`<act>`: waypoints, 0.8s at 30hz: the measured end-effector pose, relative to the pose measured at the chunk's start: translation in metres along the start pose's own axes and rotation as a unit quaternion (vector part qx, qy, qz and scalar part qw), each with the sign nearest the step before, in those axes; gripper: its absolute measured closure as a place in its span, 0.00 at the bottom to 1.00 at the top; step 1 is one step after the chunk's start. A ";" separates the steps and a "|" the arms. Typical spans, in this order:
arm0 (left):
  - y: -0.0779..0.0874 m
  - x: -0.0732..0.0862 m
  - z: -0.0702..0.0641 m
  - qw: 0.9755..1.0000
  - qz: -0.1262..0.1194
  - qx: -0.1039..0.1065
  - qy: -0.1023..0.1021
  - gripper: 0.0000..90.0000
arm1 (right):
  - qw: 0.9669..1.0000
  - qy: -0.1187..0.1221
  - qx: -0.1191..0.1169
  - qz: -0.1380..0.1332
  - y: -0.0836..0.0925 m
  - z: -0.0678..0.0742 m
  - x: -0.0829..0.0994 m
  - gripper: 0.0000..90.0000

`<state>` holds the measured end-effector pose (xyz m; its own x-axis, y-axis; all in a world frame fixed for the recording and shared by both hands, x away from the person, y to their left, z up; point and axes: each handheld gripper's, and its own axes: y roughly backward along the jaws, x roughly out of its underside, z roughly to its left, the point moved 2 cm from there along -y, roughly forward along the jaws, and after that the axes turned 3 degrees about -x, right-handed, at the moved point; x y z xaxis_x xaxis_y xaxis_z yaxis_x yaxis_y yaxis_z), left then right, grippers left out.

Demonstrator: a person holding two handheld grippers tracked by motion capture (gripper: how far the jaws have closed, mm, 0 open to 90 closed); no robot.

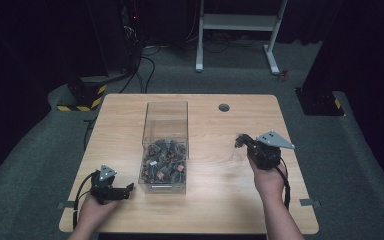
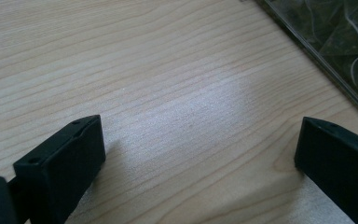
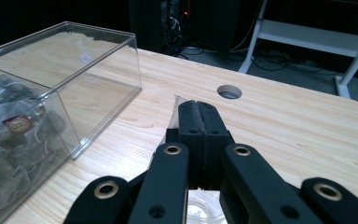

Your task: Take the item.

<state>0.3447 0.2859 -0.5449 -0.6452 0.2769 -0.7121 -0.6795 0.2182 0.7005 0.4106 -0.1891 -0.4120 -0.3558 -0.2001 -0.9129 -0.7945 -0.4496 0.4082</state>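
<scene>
A clear plastic box (image 1: pixel 165 116) stands on the wooden table (image 1: pixel 215 200) left of centre, its near half heaped with dark tea bags (image 1: pixel 162 161). My right gripper (image 1: pixel 240 140) hovers right of the box, shut on a thin pale, translucent tea bag (image 3: pixel 174 108) whose corner pokes out beside the pressed jaws (image 3: pixel 199 122). My left gripper (image 1: pixel 128 189) lies low at the box's near left corner, open, with bare wood between its fingers (image 2: pixel 60 161). The box wall (image 2: pixel 328 44) shows at the upper right of the left gripper view, and the box (image 3: pixel 98 70) stands to the left in the right gripper view.
A round cable hole (image 1: pixel 224 107) sits near the table's far edge, also ahead of the right jaws (image 3: pixel 229 91). Beyond the table, on the grey floor, are a white desk frame (image 1: pixel 236 22), cables and a yellow-black striped base (image 1: pixel 82 96).
</scene>
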 end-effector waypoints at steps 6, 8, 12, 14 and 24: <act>0.000 0.000 0.000 1.000 0.000 0.000 0.000 0.02 | 1.000 -0.003 0.007 0.005 -0.003 -0.006 0.002 1.00; 0.000 0.000 0.000 1.000 0.000 0.000 0.000 0.02 | 1.000 -0.007 0.010 0.011 -0.007 -0.009 0.005 1.00; 0.000 0.000 0.000 1.000 0.000 0.000 0.000 0.02 | 1.000 -0.014 0.012 0.020 -0.011 -0.012 0.010 1.00; 0.000 0.000 0.000 1.000 -0.001 0.000 0.000 0.02 | 1.000 -0.013 0.014 0.024 -0.013 -0.013 0.012 1.00; 0.000 0.000 0.000 1.000 -0.001 0.000 0.000 0.02 | 0.999 -0.019 0.012 0.036 -0.020 -0.015 0.020 0.98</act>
<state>0.3445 0.2858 -0.5449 -0.6445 0.2765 -0.7129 -0.6801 0.2187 0.6997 0.4268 -0.1969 -0.4386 -0.4305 -0.1974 -0.8807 -0.7777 -0.4142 0.4730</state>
